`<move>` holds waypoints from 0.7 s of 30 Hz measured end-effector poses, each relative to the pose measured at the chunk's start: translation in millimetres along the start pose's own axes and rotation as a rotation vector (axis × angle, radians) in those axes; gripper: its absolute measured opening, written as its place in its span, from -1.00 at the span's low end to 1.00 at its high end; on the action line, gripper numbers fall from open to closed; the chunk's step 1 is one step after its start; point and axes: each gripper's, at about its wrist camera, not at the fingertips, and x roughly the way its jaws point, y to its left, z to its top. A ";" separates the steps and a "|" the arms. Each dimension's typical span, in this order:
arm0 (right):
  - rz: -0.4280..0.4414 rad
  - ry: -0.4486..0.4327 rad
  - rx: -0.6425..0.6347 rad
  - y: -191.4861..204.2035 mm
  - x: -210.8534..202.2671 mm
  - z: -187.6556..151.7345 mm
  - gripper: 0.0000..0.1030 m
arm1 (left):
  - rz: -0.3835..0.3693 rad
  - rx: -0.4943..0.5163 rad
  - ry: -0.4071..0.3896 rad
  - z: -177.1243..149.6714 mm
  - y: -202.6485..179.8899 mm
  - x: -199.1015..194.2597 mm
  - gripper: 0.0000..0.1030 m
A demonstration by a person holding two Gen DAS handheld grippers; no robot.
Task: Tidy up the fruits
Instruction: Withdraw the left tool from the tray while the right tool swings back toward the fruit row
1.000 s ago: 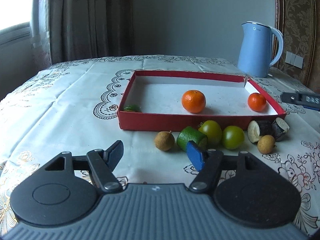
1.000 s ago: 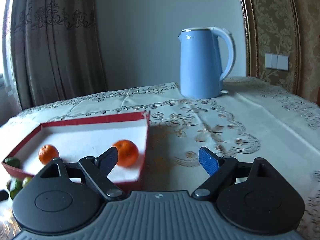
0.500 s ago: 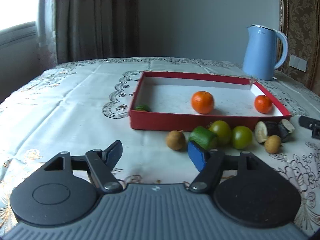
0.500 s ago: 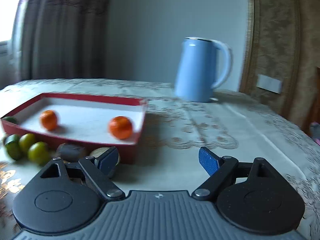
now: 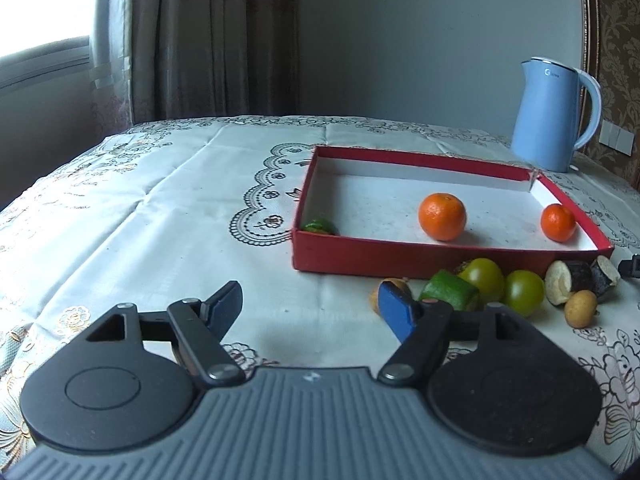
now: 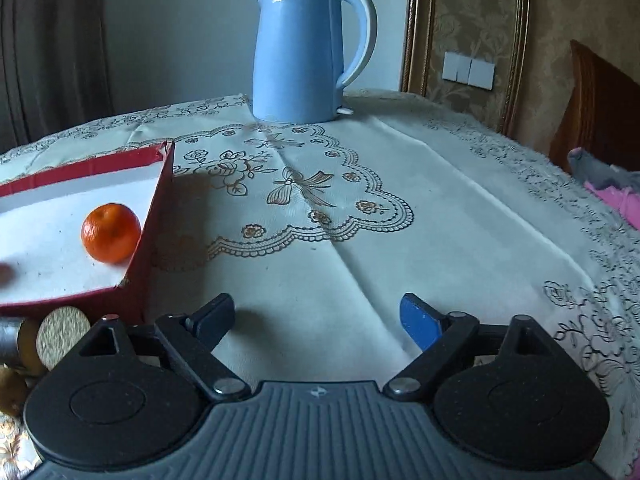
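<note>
Only the left wrist view shows the green fruits [image 5: 484, 280] beside the red tray [image 5: 420, 258]; the cut green piece [image 5: 450, 290] lies tilted rightward. Left claw [image 5: 310, 304] spread, empty; right claw [image 6: 318, 316] opening, empty, over the tabletop [image 6: 400, 240].

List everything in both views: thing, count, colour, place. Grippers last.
tray: 1, red with white floor, on the cloth
oranges: 2, orange, in the tray
green piece: 1, tray's near left corner
green tomatoes: 2, before the tray
cucumber chunk: 1, green, beside the tomatoes
longans: 2, tan, before the tray
dark cut pieces: 2, by the tray's right corner
kettle: 1, blue, behind the tray
tablecloth: 1, cream, patterned
left gripper: open, empty
right gripper: opening, empty
</note>
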 end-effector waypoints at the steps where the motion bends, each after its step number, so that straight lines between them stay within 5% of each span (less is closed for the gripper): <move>1: -0.005 0.005 0.009 -1.4 -0.4 -1.4 0.91 | 0.005 -0.002 0.000 0.4 1.4 0.8 0.41; 17: 0.001 0.018 0.030 -5.4 6.8 2.3 1.00 | -0.016 -0.005 0.025 4.5 8.3 7.8 0.43; 21: 0.037 -0.035 0.065 -11.7 -8.0 1.4 1.00 | -0.025 0.004 0.007 5.6 5.5 0.7 0.43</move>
